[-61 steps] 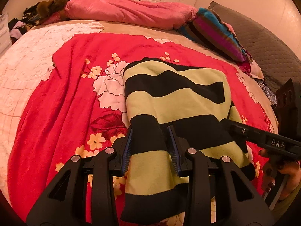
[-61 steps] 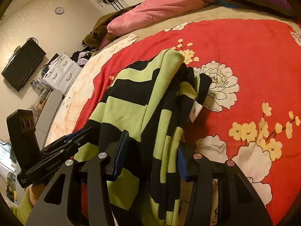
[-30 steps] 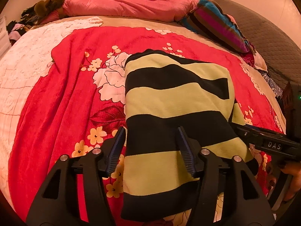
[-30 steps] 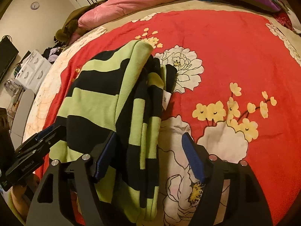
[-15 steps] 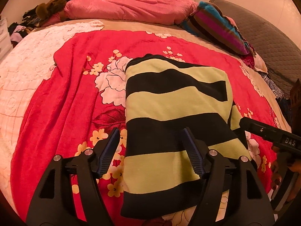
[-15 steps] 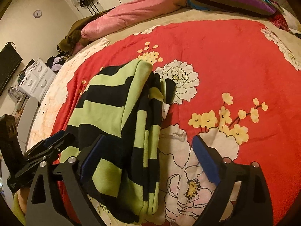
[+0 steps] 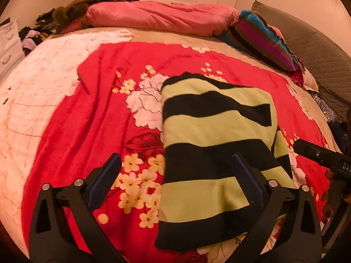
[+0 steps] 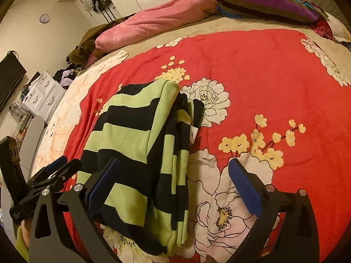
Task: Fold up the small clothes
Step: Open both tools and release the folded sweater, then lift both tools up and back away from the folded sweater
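A green and black striped sweater (image 7: 217, 144) lies folded into a long stack on the red floral blanket (image 7: 87, 118). It also shows in the right wrist view (image 8: 140, 153), with its layered edges and a white tag facing right. My left gripper (image 7: 175, 175) is open and empty, just above the sweater's near left edge. My right gripper (image 8: 173, 182) is open and empty over the sweater's near right edge. The left gripper's tip (image 8: 57, 168) shows at the left of the right wrist view.
A pink duvet (image 7: 158, 19) and a striped pillow (image 7: 261, 39) lie at the far side of the bed. A white quilt (image 7: 33, 92) covers the left part. White drawers (image 8: 41, 96) and a TV (image 8: 8, 76) stand beyond the bed.
Both grippers have let go of the sweater, opened wide and drawn back a little. The sweater has settled flat on the blanket.
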Motion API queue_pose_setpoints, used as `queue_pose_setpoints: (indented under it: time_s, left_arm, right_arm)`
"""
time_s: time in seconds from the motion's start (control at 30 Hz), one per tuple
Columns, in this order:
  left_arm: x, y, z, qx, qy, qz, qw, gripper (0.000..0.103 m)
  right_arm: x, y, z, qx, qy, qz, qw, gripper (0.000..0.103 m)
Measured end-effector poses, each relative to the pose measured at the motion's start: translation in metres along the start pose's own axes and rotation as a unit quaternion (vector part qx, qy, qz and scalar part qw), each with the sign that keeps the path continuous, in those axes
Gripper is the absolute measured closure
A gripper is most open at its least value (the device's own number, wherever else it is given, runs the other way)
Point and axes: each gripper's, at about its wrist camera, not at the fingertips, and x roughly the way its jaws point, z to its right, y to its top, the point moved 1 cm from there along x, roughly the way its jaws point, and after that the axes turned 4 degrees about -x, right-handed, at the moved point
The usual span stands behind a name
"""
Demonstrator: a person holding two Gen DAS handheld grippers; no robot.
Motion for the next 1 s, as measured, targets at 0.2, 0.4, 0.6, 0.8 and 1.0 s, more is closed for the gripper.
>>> queue_pose_setpoints:
  time_s: [0.2, 0.4, 0.6, 0.8, 1.0]
  left_arm:
    - [-0.015, 0.001, -0.002, -0.007, 0.011, 0.018, 0.9998, 0.01]
    - [-0.041, 0.001, -0.004, -0.006, 0.023, 0.042, 0.9988, 0.009]
    - [-0.07, -0.004, -0.006, -0.008, 0.029, 0.064, 0.9975, 0.009]
    - [-0.099, -0.019, -0.003, 0.001, 0.03, 0.076, 0.9967, 0.009]
    - [-0.124, -0.035, 0.001, 0.011, 0.029, 0.076, 0.9966, 0.009]
  right_arm:
    - [-0.012, 0.001, -0.009, -0.018, -0.008, 0.022, 1.0, 0.005]
    - [-0.039, 0.004, -0.018, -0.034, -0.014, 0.064, 0.997, 0.005]
    - [-0.064, 0.003, -0.026, -0.051, -0.013, 0.089, 0.995, 0.005]
    - [-0.088, -0.004, -0.031, -0.061, -0.013, 0.098, 0.993, 0.005]
    - [-0.111, -0.018, -0.031, -0.053, -0.023, 0.101, 0.993, 0.005]
